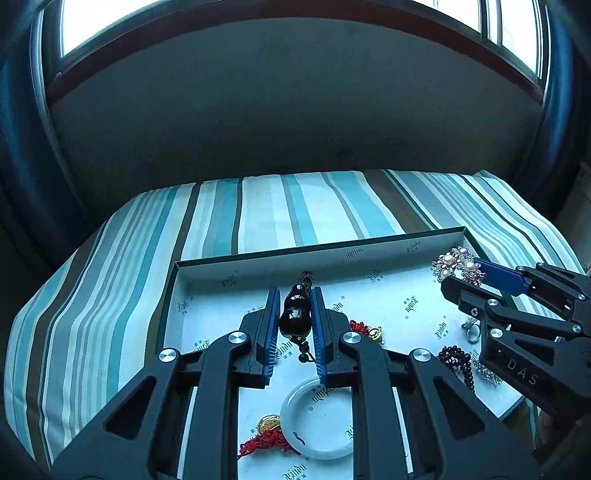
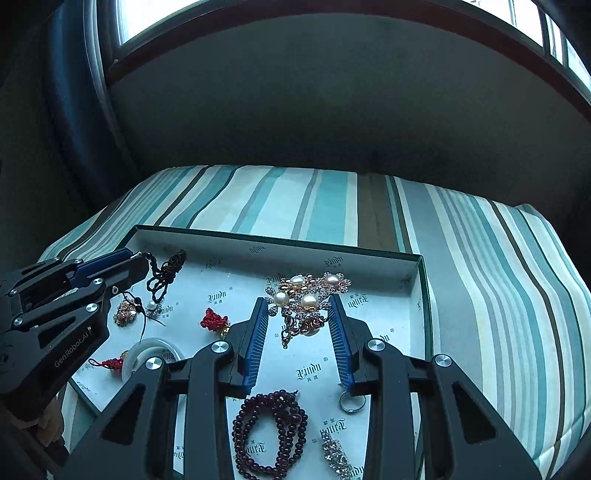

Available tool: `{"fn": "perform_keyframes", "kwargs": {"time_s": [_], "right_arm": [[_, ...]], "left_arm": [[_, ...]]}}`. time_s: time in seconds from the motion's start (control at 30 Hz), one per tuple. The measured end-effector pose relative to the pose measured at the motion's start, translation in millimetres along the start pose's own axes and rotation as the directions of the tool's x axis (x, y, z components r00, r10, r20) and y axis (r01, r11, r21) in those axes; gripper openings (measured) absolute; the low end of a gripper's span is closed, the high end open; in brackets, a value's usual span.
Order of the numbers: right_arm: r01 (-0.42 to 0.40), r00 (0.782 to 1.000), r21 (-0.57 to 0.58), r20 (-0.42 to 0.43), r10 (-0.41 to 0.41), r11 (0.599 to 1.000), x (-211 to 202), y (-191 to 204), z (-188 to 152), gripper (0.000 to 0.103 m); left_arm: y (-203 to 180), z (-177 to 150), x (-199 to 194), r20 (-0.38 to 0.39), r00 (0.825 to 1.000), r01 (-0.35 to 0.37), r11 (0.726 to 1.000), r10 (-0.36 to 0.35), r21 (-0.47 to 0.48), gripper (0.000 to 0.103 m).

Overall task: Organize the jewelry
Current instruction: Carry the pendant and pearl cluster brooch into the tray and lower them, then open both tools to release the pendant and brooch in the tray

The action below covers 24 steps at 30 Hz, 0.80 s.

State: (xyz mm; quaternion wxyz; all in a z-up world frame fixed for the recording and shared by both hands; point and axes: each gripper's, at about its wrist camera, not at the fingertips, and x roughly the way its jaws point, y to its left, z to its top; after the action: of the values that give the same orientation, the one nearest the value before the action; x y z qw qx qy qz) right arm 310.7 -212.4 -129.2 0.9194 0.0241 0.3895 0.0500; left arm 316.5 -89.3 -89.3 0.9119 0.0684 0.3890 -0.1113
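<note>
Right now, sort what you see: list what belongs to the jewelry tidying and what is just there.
Job:
- dark gourd pendant in left gripper
- pearl flower brooch in right gripper
- white bangle
- dark bead bracelet
- silver ring
- box tray

Just there:
- striped cloth
- window

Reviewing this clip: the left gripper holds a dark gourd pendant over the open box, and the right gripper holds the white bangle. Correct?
Not quite. The right gripper holds the pearl brooch cluster, as the right wrist view shows. The white bangle lies in the box. The left gripper does hold the gourd pendant.
</note>
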Motion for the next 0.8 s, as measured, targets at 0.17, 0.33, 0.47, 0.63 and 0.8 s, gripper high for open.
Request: {"fn": "perform_keyframes", "kwargs": {"time_s": [0.17,0.33,0.47,0.63,0.8], "right_arm": [[0.000,0.999,-0.003,-0.043,0.000,1.000,18.3,-3.5,2.5,0.034],[-0.002,0.997,-0.007,-0.072,0.002,1.000,26.4,-4.6,1.8,0.034],[0.001,0.996,-0.002,-0.090,-0.001,1.000,35.0,-6.0,2.5,0.034],[0.008,0.995,-0.001,-0.103,-0.009,1.000,41.6,-5.8,1.2,0.034],[0.011,0.994,-0.007,-0.110,-0.012,1.000,45.3,-3.8,2.2,0.034]], "left_arm": [[0.4,2.0,25.4,-0.050,0.999,-0.012,1.000,0.013,0.004,0.017],[-0.3,3.8,37.0,-0.077,0.997,-0.018,1.000,0.019,0.011,0.017],[-2.0,2.4,44.0,-0.096,0.995,-0.020,1.000,0.021,0.020,0.017],[-0.7,0.4,50.8,-0.116,0.993,-0.022,1.000,0.023,0.010,0.017],[0.0,-1.8,55.2,-0.126,0.992,-0.027,1.000,0.028,0.007,0.017]]}}
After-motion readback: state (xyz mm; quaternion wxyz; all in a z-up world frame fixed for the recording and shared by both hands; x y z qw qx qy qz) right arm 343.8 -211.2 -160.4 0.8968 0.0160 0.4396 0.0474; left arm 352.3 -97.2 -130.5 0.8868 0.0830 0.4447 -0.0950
